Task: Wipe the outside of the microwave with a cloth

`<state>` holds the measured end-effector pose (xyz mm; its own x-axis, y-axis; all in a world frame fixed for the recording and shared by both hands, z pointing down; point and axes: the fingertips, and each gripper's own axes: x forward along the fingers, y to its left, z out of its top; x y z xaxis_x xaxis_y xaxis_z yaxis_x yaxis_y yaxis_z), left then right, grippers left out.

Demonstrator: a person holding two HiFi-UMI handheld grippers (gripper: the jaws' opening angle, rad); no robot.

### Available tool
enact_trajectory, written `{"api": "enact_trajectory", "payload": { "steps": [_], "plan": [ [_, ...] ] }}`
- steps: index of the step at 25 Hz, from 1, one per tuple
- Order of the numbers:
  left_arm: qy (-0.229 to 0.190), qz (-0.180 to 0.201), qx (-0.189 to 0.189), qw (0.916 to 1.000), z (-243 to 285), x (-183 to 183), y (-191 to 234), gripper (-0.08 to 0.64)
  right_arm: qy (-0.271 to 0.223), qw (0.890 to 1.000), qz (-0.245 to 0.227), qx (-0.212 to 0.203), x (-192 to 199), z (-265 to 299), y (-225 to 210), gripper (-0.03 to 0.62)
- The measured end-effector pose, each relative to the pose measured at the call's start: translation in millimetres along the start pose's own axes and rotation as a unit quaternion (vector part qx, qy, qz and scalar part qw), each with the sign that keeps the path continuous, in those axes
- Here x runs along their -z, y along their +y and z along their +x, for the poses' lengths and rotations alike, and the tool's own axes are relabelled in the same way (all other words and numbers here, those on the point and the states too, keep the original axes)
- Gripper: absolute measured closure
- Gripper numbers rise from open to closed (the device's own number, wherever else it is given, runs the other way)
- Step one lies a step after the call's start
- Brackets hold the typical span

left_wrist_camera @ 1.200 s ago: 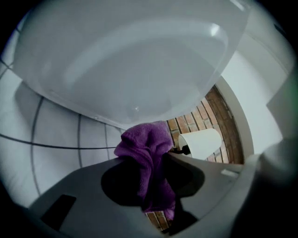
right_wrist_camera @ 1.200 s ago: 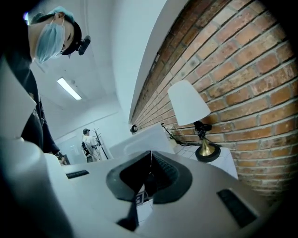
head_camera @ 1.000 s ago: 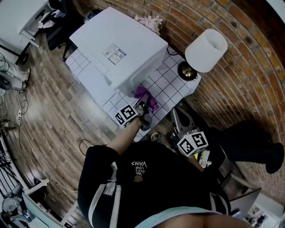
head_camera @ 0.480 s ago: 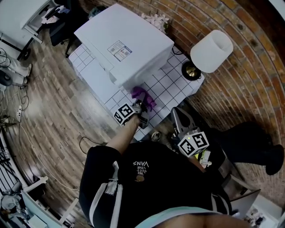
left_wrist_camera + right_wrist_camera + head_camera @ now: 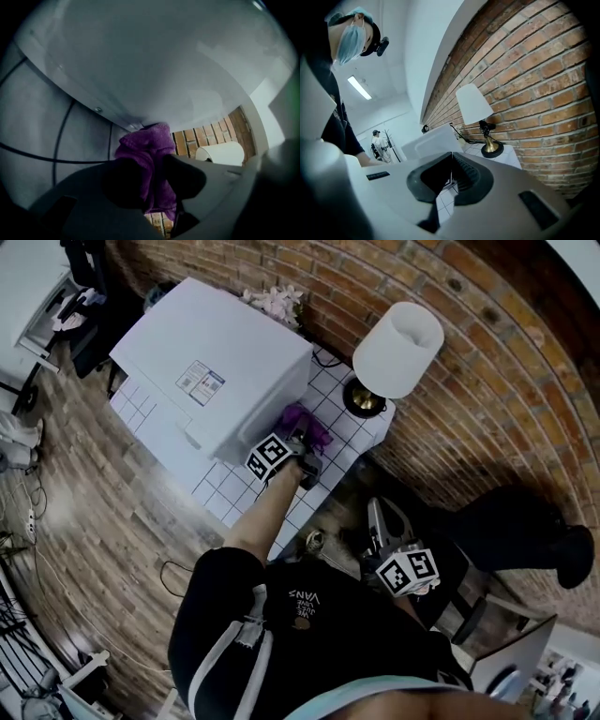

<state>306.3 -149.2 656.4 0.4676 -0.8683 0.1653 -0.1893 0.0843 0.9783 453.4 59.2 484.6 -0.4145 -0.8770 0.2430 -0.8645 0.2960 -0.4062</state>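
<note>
Left tongs (image 5: 151, 171), clamped on the crumpled purple cloth (image 5: 143, 147), hold it against the boxy white microwave's (image 5: 154, 61) side wall just ahead, mid-wipe I judge; next they should slide along that wall keeping contact, while right tongs (image 5: 450, 174) hang closed, empty.

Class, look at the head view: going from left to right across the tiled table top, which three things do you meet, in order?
microwave → purple cloth → lamp
</note>
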Motion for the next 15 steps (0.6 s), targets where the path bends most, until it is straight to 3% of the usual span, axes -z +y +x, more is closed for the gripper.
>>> {"api": "enact_trajectory", "payload": {
  "steps": [8, 15],
  "plan": [
    [0.01, 0.013, -0.008, 0.9998, 66.7, 7.9, -8.3, 0.419, -0.009, 0.999, 0.011, 0.052, -5.9, -21.6, -34.0, 0.589],
    [0.015, 0.008, -0.005, 0.9998, 77.2, 10.9, -11.1, 0.419, -0.012, 0.998, 0.007, 0.058, -10.8, -19.3, -39.9, 0.589]
  ]
}}
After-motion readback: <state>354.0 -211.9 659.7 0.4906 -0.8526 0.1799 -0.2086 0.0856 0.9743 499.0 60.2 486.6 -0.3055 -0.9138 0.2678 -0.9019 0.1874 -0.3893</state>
